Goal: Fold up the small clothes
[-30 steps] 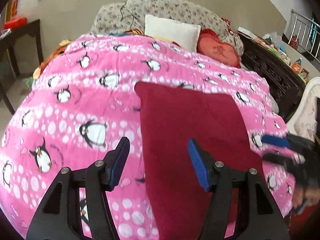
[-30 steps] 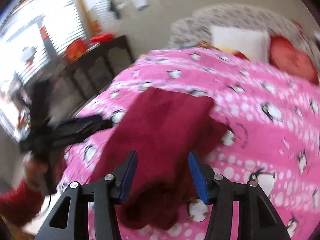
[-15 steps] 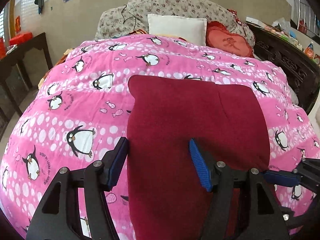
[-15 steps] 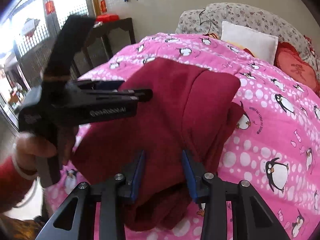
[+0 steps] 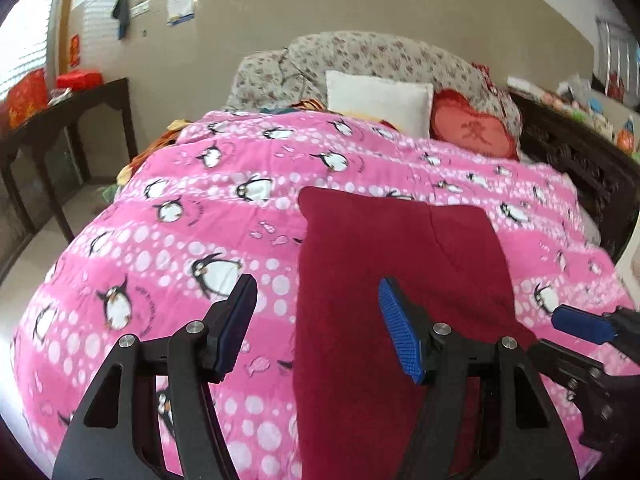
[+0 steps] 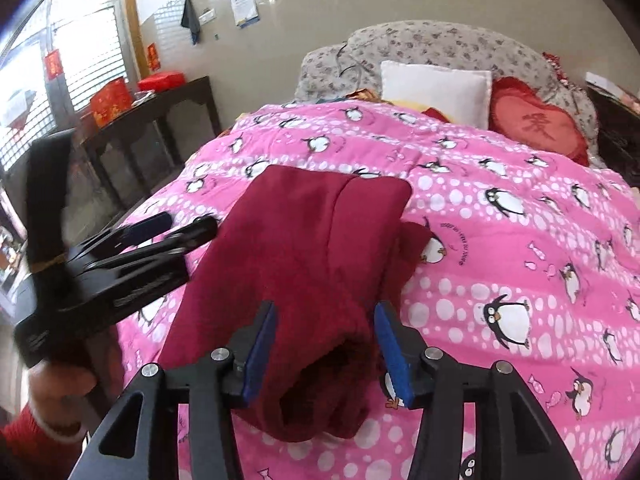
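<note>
garment: a dark red fleece garment (image 5: 400, 280) lies lengthwise on a pink quilt printed with penguins and white dots (image 5: 192, 232), folded into a long strip with a seam-like fold line running along it; in the right wrist view its near end (image 6: 320, 380) bunches into a thick roll and a loose flap sticks out on its right side
left gripper: the left gripper (image 5: 316, 320) hovers over the garment's left edge, jaws apart, nothing between the blue pads; one finger is over the quilt, the other over the red cloth
right gripper: the right gripper (image 6: 326, 344) has its jaws to either side of the bunched near end; they have just been opening, with the cloth between them and a gap showing at the right pad, so it is not clamped
hand: a hand in a red sleeve (image 6: 52, 384) holds the left gripper's handle
bed head: a white square pillow (image 5: 378, 100) and a red heart-shaped cushion (image 5: 472, 132) lean on a floral grey bedding pile (image 5: 360, 56)
side: a dark wooden table (image 6: 160, 120) with red boxes stands by the window
</note>
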`<state>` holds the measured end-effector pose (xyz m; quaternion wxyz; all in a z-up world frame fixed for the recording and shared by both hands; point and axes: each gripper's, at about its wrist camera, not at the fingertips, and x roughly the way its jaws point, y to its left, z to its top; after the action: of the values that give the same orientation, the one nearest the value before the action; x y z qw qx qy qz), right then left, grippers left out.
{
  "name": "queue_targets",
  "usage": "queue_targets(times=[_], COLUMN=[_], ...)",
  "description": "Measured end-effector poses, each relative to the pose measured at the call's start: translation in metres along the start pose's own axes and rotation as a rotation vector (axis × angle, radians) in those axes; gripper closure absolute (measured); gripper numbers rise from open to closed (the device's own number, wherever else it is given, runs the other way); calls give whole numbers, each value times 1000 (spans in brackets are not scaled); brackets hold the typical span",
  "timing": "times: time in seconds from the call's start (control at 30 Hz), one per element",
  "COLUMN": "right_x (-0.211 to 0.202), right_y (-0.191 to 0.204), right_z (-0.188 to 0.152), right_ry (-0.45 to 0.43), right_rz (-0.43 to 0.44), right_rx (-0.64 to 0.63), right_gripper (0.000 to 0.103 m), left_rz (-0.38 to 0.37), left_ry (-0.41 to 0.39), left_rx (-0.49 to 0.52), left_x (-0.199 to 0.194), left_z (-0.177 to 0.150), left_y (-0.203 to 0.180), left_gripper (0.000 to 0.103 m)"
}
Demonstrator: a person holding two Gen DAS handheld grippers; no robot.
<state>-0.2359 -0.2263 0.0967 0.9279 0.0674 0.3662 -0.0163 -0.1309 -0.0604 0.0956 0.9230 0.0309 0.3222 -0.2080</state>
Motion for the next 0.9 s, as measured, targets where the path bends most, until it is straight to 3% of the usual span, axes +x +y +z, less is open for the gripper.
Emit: queue_targets(times=[0.13,0.47,0.9], right_x=[4,7,12], right_y=[3,13,18], right_z=[2,6,6], right_ry=[-3,-23,-15], right_rz=[-31,-54,-59], right_rx=[2,0,0], right_gripper=[54,54,53], left_rz=[20,72,74], left_ry=[-22,-72,-56], left_rx=[-39,-2,-15], left_x=[-15,-35,-32], left_z=[-5,-14,-17], left_y=[11,17,21], left_gripper=[38,34,34])
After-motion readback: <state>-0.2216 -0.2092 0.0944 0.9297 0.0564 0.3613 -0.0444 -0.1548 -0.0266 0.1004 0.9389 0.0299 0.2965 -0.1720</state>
